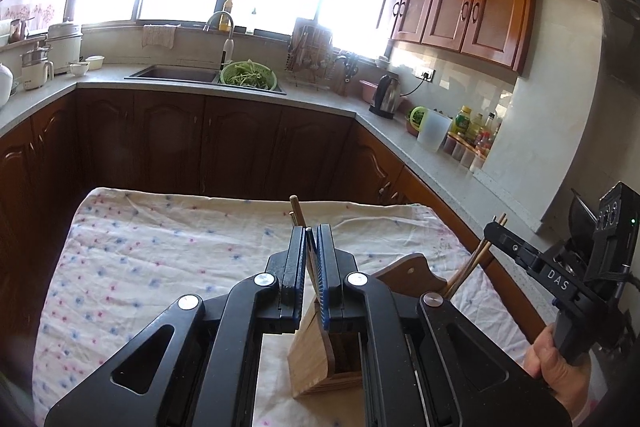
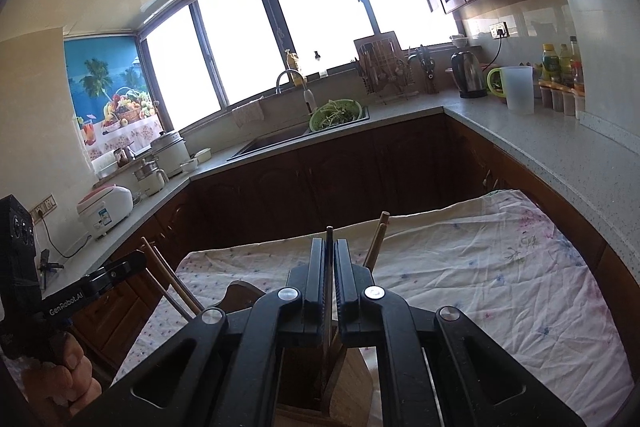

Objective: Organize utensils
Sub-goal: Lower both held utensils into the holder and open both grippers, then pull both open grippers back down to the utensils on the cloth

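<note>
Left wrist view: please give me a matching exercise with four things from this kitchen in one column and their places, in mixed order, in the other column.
Things:
1. green colander
2. kettle
3. small towel
4. wooden holder

Places:
A. on the flowered cloth
B. hanging over the window ledge
C. in the sink
D. on the right-hand counter

Pairs: 1-C, 2-D, 3-B, 4-A
</note>
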Tool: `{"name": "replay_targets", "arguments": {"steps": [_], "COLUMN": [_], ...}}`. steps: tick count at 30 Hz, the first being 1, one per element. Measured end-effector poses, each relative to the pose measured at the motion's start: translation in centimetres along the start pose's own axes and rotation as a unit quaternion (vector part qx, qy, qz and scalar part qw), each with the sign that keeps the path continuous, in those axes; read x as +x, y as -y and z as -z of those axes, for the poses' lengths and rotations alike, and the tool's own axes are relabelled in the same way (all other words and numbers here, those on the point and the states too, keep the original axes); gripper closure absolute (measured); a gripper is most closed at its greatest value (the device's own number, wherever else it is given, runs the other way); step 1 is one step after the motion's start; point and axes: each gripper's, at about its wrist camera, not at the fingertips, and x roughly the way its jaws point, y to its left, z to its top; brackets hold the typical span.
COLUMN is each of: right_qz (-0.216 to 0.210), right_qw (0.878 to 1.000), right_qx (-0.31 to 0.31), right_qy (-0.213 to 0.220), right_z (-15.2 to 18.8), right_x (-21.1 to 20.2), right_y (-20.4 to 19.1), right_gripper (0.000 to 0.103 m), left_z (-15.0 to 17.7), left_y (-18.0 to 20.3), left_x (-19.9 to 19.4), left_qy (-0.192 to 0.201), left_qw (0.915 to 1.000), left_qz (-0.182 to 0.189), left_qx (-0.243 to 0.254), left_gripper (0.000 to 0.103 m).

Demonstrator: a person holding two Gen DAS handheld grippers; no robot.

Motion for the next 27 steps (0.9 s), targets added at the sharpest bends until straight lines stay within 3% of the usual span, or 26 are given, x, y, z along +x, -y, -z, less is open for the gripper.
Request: {"name": "replay_targets", "arguments": {"steps": [2, 3, 4, 5, 7, 11, 12, 15, 27], "right_qz": [-0.001, -0.004, -0.006, -0.009, -0.019, -0.020, -0.020, -0.024, -0.023], "right_qw": [1.000, 1.000, 1.000, 1.000, 1.000, 0.999, 0.999, 0.998, 0.999], "right_qx": [0.000, 0.001, 0.003, 0.005, 0.009, 0.004, 0.006, 0.015, 0.030], "right_qy": [0.003, 0.004, 0.007, 0.011, 0.023, 0.045, 0.047, 0.050, 0.005], "right_z": [-0.1, -0.1, -0.1, -0.1, -0.1, 0.0, 0.0, 0.8, 6.3], "right_x": [-0.2, -0.5, -0.9, -1.3, -2.4, -4.9, -5.4, -7.0, -11.4], "right_y": [0.0, 0.0, 0.0, 0.0, -0.1, -0.4, -0.4, 0.0, 0.8], "right_gripper": [0.093, 0.091, 0.083, 0.075, 0.046, 0.019, 0.003, 0.000, 0.000], "left_z": [0.1, 0.2, 0.3, 0.5, 0.9, 1.8, 2.2, 3.5, 10.0], "left_y": [-0.2, -0.2, -0.4, -0.5, -0.8, -1.3, -1.4, -2.0, -2.6], "left_x": [-0.1, -0.3, -0.7, -1.1, -2.0, -3.7, -4.3, -5.9, -11.0], "left_qy": [-0.007, -0.010, -0.010, -0.007, -0.002, -0.005, -0.002, -0.002, -0.039], "left_qw": [1.0000, 0.9999, 0.9999, 0.9998, 0.9996, 0.9992, 0.9989, 0.9980, 0.9955], "left_qz": [0.001, 0.002, 0.000, -0.001, -0.007, -0.027, -0.035, -0.050, -0.066], "left_qx": [-0.006, -0.009, -0.014, -0.019, -0.025, -0.030, -0.032, -0.038, -0.057], "left_gripper": [0.092, 0.084, 0.069, 0.060, 0.039, 0.024, 0.018, 0.010, 0.010]}}
